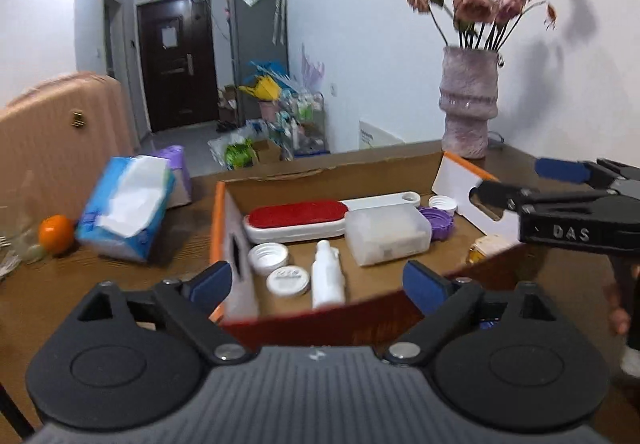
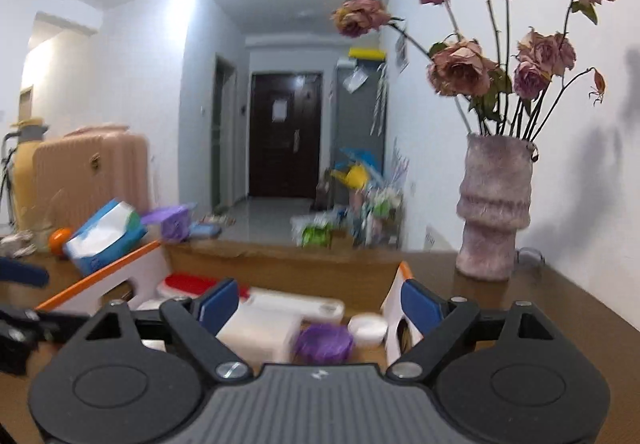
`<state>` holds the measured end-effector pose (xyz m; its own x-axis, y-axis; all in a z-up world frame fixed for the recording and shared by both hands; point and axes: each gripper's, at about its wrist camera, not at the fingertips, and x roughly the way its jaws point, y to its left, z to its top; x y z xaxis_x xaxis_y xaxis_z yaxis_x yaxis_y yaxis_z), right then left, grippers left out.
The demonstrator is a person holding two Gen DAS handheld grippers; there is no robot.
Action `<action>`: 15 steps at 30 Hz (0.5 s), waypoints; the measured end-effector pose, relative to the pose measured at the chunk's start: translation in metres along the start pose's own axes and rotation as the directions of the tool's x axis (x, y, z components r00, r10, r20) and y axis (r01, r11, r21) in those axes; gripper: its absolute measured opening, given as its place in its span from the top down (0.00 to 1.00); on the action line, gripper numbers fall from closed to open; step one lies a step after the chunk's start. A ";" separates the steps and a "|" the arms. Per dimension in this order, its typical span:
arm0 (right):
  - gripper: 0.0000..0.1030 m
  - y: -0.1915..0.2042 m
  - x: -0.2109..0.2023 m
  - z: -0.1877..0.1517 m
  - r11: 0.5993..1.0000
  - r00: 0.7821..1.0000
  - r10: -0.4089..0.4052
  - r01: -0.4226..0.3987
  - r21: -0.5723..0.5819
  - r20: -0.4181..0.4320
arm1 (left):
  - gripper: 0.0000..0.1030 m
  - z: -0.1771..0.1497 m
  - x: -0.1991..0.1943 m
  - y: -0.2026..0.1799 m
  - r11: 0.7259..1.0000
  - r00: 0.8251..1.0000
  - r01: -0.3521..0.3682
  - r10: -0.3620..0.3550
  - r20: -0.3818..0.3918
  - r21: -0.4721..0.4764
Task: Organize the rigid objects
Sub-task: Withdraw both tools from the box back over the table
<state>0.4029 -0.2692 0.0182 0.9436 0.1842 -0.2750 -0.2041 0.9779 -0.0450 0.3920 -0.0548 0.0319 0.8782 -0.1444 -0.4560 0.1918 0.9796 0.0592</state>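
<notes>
A cardboard box (image 1: 320,170) with orange-edged flaps stands on the wooden table. Inside lie a red-lidded case (image 1: 296,220), a translucent white box (image 1: 386,238), a white bottle (image 1: 327,280), two white caps (image 1: 267,258), a purple lid (image 1: 438,222) and a long white piece (image 1: 380,200). My left gripper (image 1: 318,284) is open and empty above the box's near wall. My right gripper (image 2: 316,304) is open and empty over the box's right side, above the translucent box (image 2: 260,332) and purple lid (image 2: 324,342). The right gripper also shows in the left wrist view (image 1: 520,184).
A purple vase (image 1: 468,104) of dried roses stands behind the box on the right. A blue tissue pack (image 1: 128,204), a purple pack (image 1: 178,168) and an orange (image 1: 56,234) lie left of the box. A pink suitcase (image 1: 60,136) stands beyond the table.
</notes>
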 end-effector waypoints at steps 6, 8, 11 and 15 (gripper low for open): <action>0.08 0.022 -0.086 -0.018 1.000 0.999 -0.002 0.002 -0.002 -0.036 | 0.04 -0.030 -0.073 -0.002 0.999 0.998 0.007 -0.004 0.056 -0.054; 0.08 0.029 -0.113 -0.029 1.000 0.999 0.012 -0.011 0.019 -0.053 | 0.02 -0.042 -0.095 -0.005 0.999 0.997 0.014 -0.010 0.075 -0.047; 0.07 0.043 -0.148 -0.045 0.999 0.997 0.005 -0.003 0.033 -0.075 | 0.01 -0.060 -0.127 -0.009 0.999 0.994 -0.002 0.007 0.109 -0.046; 0.07 0.055 -0.191 -0.068 0.996 0.996 -0.030 0.037 0.077 -0.088 | 0.01 -0.082 -0.160 -0.013 0.999 0.991 -0.020 0.026 0.128 -0.046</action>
<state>0.1943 -0.2574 0.0030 0.9227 0.1450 -0.3572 -0.1482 0.9888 0.0186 0.2127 -0.0325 0.0310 0.9316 -0.1357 -0.3373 0.1537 0.9878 0.0270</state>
